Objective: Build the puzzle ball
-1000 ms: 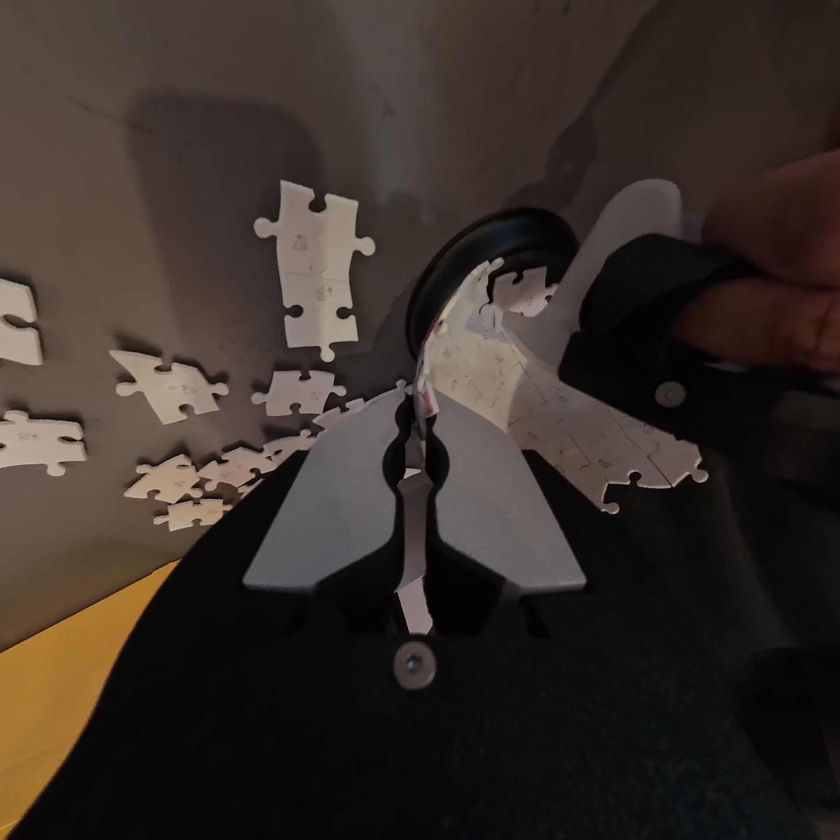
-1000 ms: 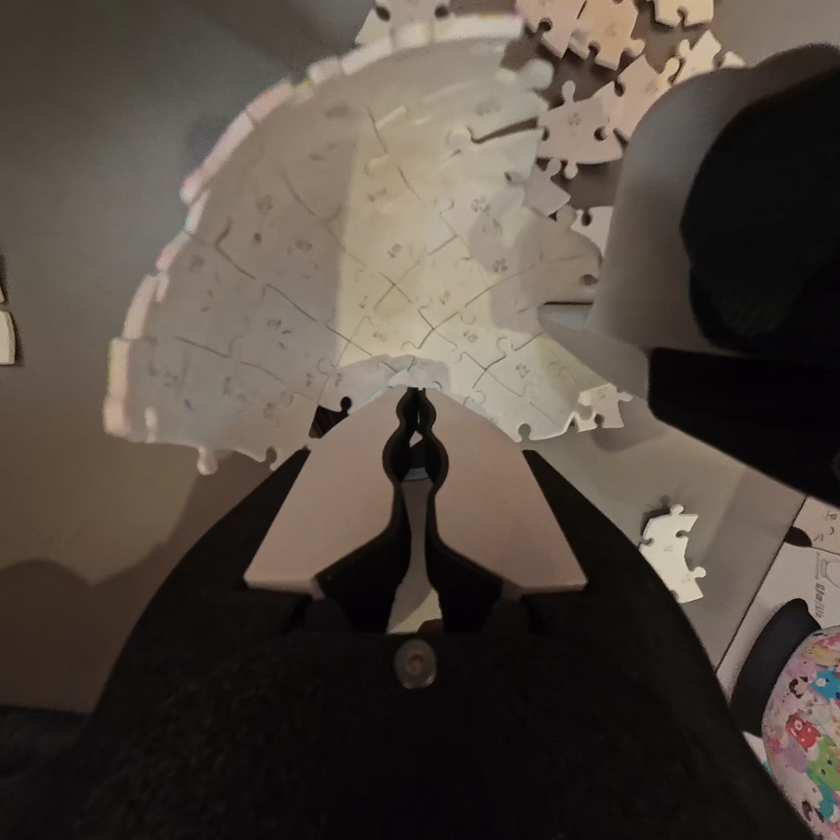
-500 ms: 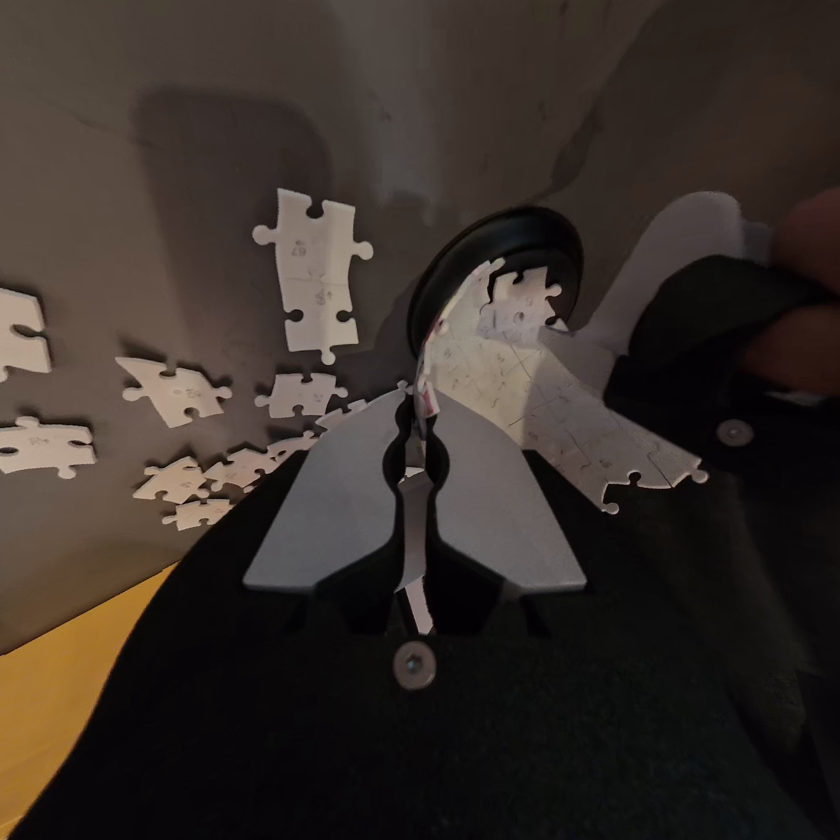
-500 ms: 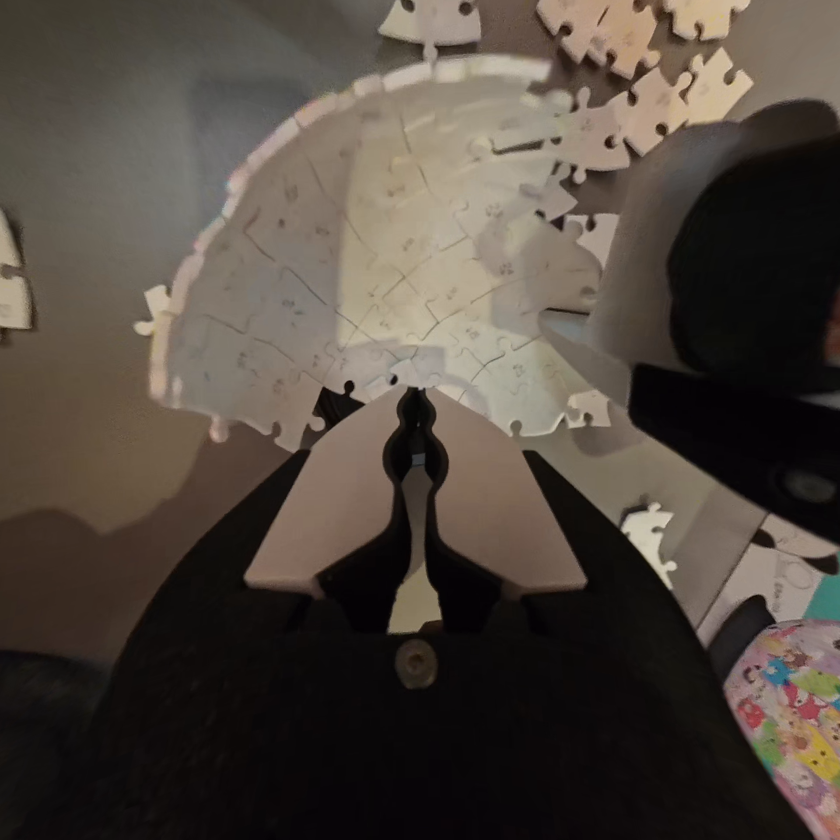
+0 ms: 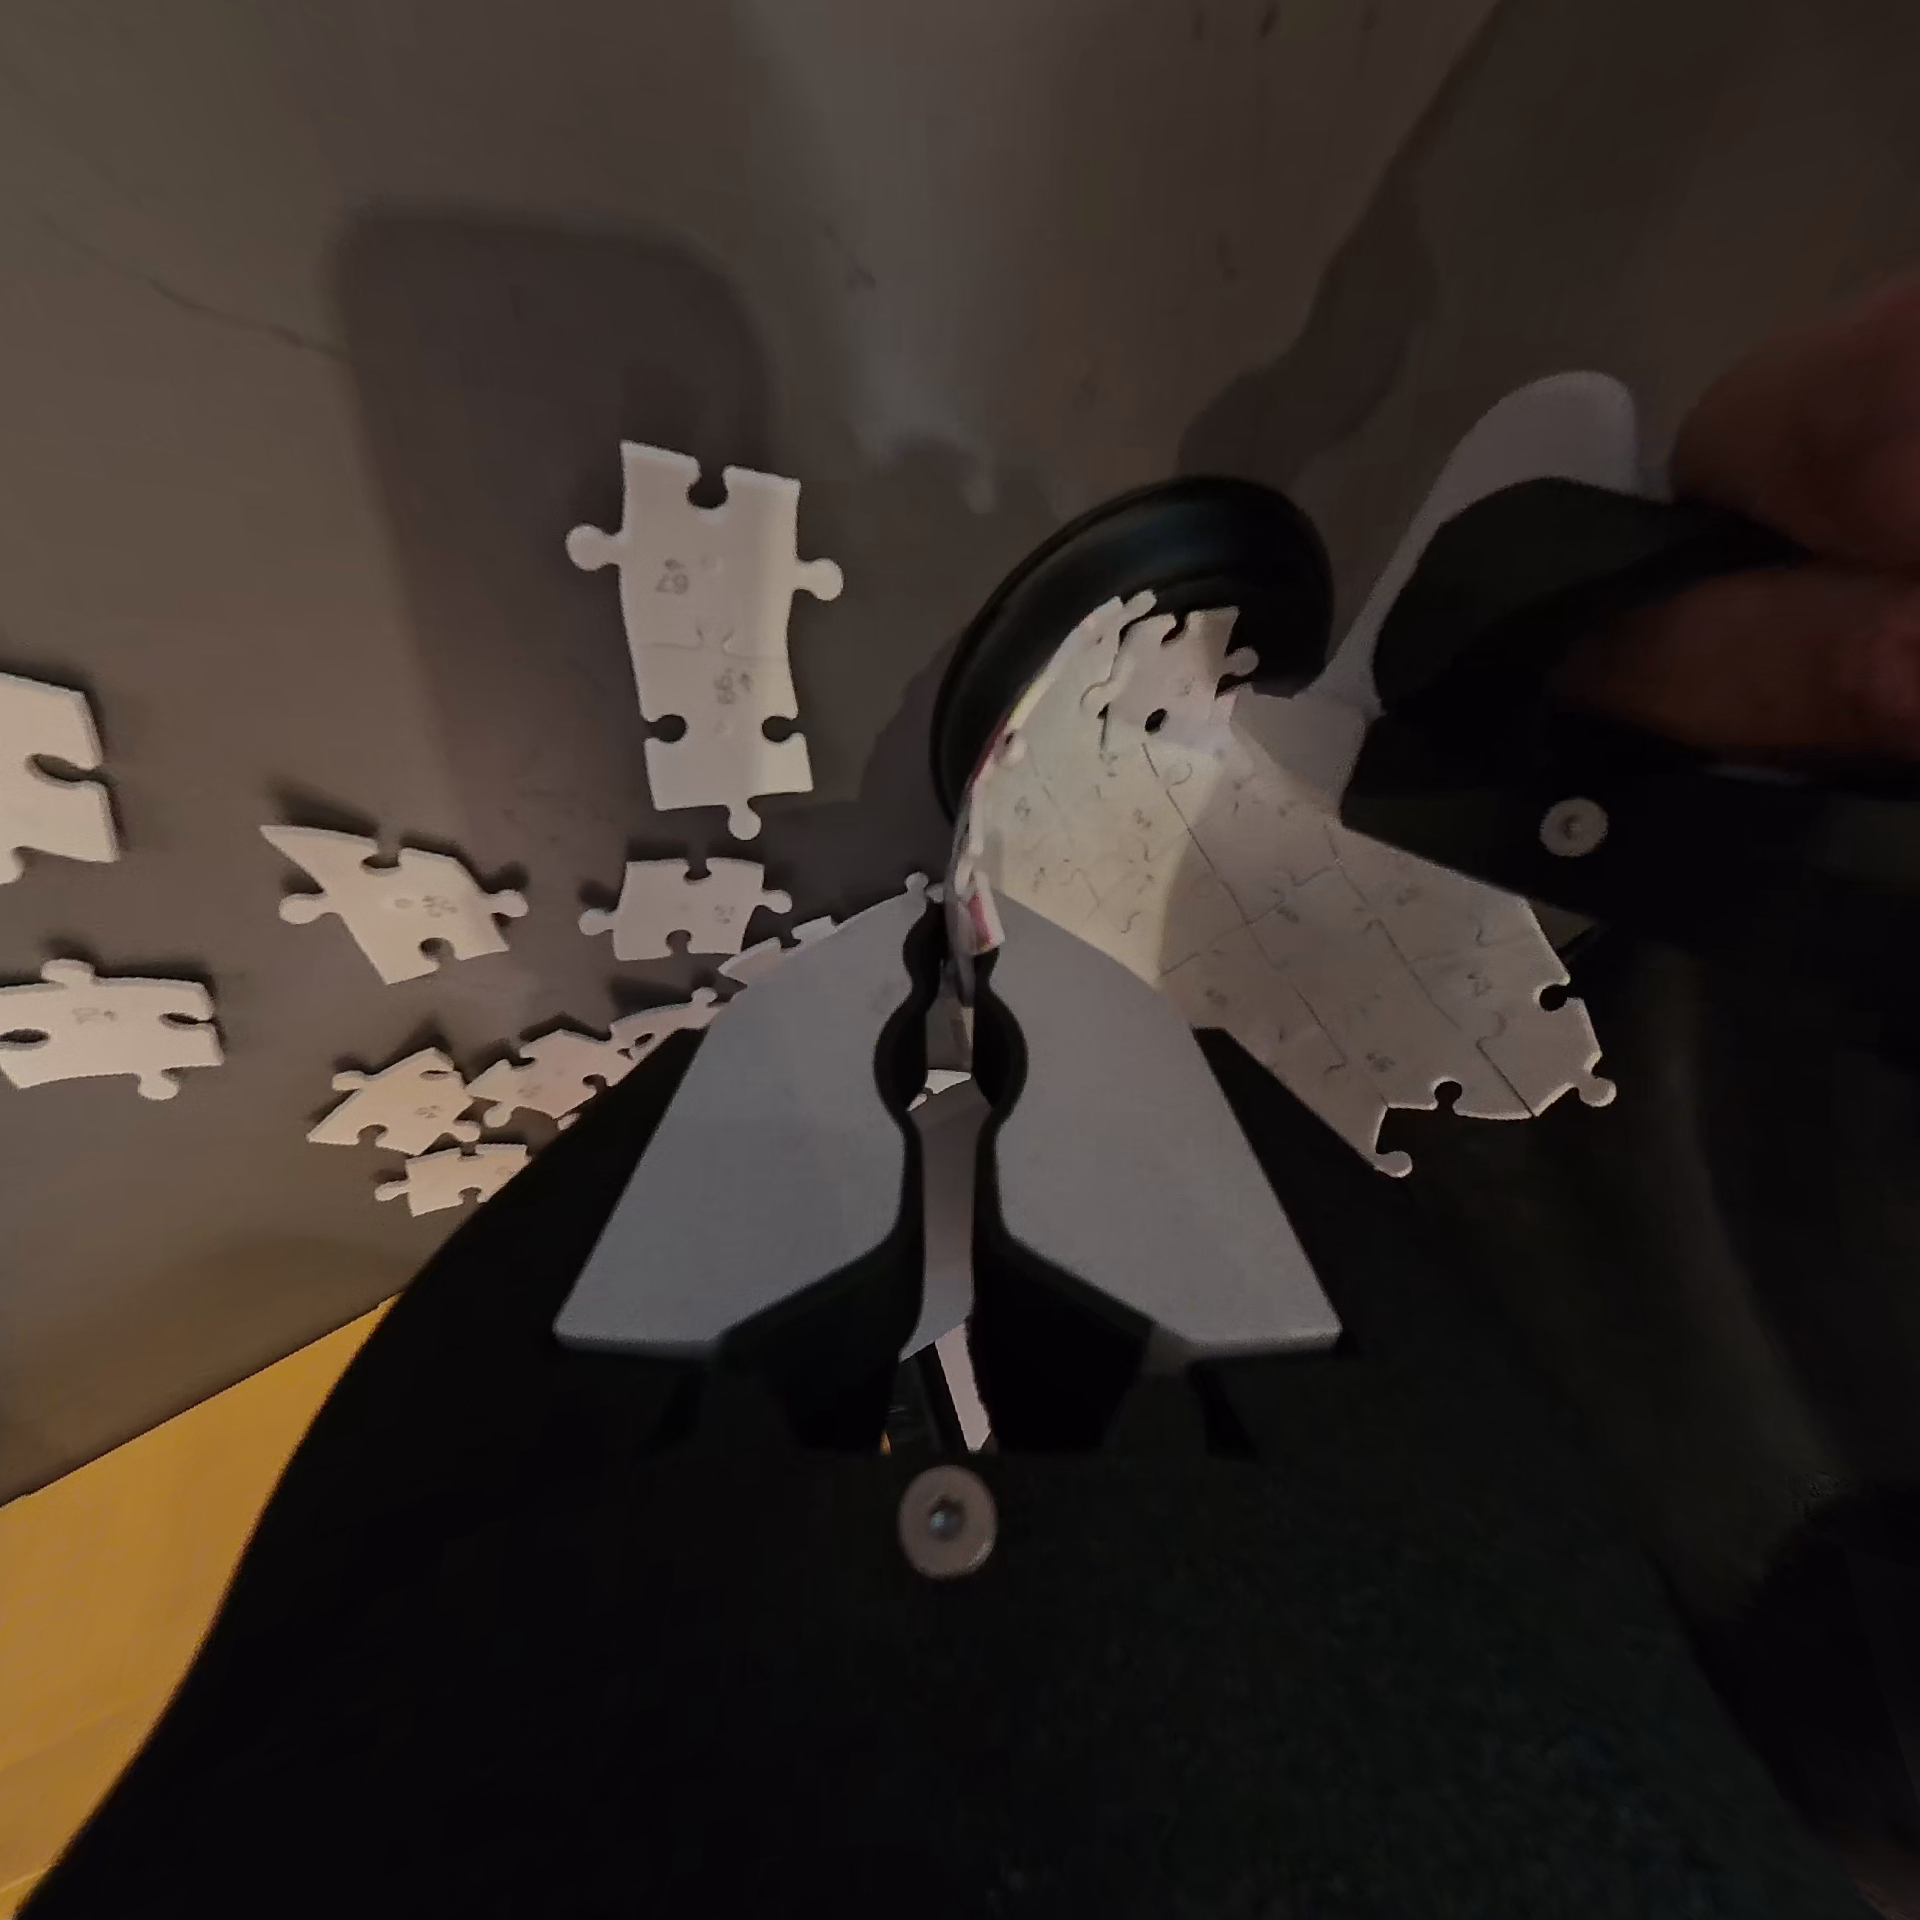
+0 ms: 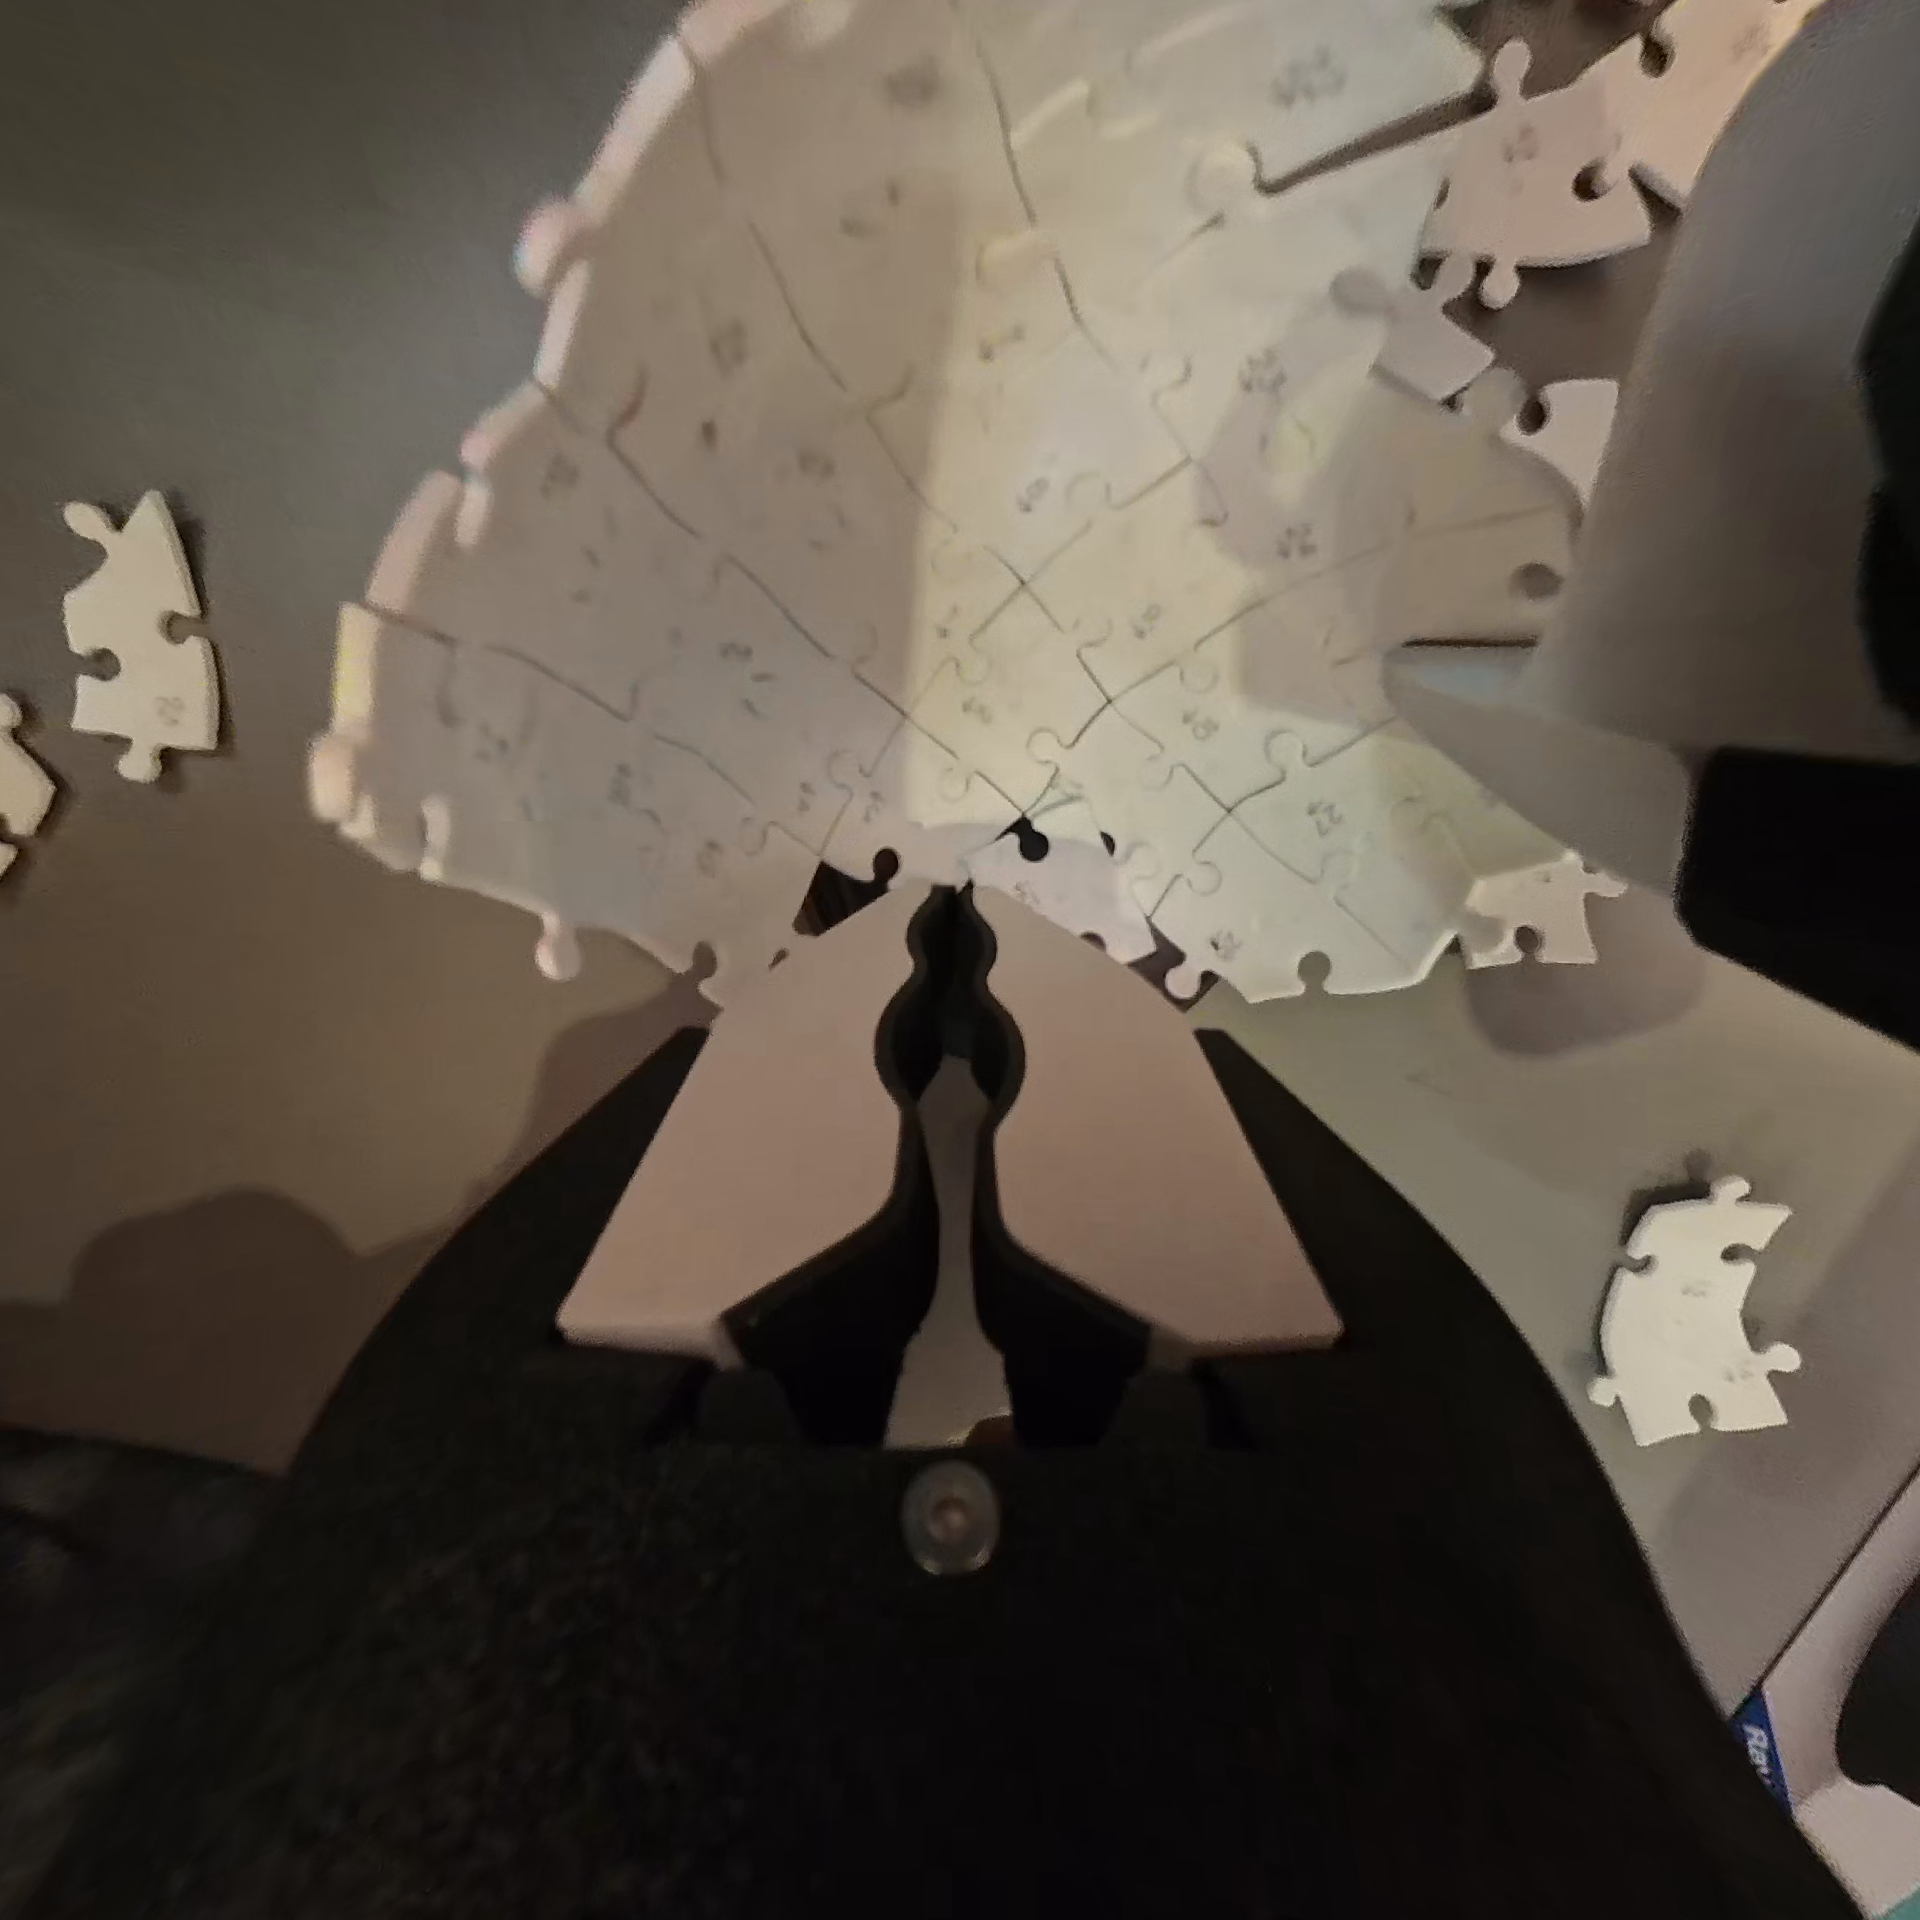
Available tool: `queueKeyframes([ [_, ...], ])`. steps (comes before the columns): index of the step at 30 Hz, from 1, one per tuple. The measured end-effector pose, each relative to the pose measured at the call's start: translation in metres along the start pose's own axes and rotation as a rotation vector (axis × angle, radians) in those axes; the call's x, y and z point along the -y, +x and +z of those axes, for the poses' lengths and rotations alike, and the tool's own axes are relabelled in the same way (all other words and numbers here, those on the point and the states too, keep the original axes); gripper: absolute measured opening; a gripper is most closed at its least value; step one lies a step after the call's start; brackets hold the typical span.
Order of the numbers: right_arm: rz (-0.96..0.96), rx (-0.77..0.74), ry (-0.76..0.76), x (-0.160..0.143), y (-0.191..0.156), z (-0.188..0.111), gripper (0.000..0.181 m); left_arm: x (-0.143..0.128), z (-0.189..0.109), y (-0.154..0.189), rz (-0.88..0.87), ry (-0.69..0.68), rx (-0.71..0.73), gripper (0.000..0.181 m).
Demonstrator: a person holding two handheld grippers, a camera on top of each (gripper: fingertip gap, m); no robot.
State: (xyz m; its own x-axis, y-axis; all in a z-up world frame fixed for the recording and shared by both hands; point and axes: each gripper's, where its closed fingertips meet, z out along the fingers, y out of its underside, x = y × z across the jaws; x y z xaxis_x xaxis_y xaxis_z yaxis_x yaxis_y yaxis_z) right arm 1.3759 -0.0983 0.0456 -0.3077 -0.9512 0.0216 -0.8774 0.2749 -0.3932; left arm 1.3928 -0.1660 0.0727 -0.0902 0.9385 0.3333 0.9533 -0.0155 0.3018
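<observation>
The partly built puzzle ball is a curved white shell, seen from its inner side. My left gripper is shut on the shell's edge and holds it up in front of a round black stand. In the right wrist view the shell's hollow fills the upper half. My right gripper is shut on a single white puzzle piece at the shell's lower rim. That piece also shows in the left wrist view, against the stand. The left gripper's finger crosses the right edge.
Loose white pieces lie on the grey table: a joined pair, several singles to the left, one left of the shell, one at the right. A yellow surface borders the table. A hand holds the right gripper. One gripper's finger ends stand about 8 centimetres off the other's.
The right gripper has moved in closer to the shell, which now looks larger in its view. Its piece now sits against the shell's rim. The left gripper keeps its hold.
</observation>
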Motion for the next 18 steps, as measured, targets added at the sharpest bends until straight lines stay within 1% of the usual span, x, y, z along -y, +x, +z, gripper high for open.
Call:
queueKeyframes([
  [5, -0.027, -0.044, 0.046, 0.011, 0.007, -0.007, 0.000, 0.000, 0.000, 0.000, 0.004, -0.004, 0.002, 0.002],
  [7, -0.091, -0.068, 0.062, 0.017, 0.008, -0.002, 0.000, 0.000, -0.001, 0.000, 0.011, -0.010, 0.008, 0.002],
  [9, -0.131, -0.078, 0.042, 0.016, 0.008, 0.006, 0.000, 0.001, -0.001, 0.000, 0.015, -0.013, 0.015, 0.002],
  [11, -0.117, -0.065, 0.022, 0.012, 0.008, 0.009, 0.000, 0.001, -0.001, 0.000, 0.019, -0.015, 0.021, 0.002],
  [16, -0.046, -0.016, -0.021, 0.000, 0.004, 0.001, 0.000, 0.001, -0.002, -0.001, 0.025, -0.012, 0.024, 0.002],
  [18, -0.059, -0.050, 0.014, 0.004, 0.008, -0.006, 0.000, 0.002, -0.002, -0.001, 0.023, -0.010, 0.024, 0.002],
])
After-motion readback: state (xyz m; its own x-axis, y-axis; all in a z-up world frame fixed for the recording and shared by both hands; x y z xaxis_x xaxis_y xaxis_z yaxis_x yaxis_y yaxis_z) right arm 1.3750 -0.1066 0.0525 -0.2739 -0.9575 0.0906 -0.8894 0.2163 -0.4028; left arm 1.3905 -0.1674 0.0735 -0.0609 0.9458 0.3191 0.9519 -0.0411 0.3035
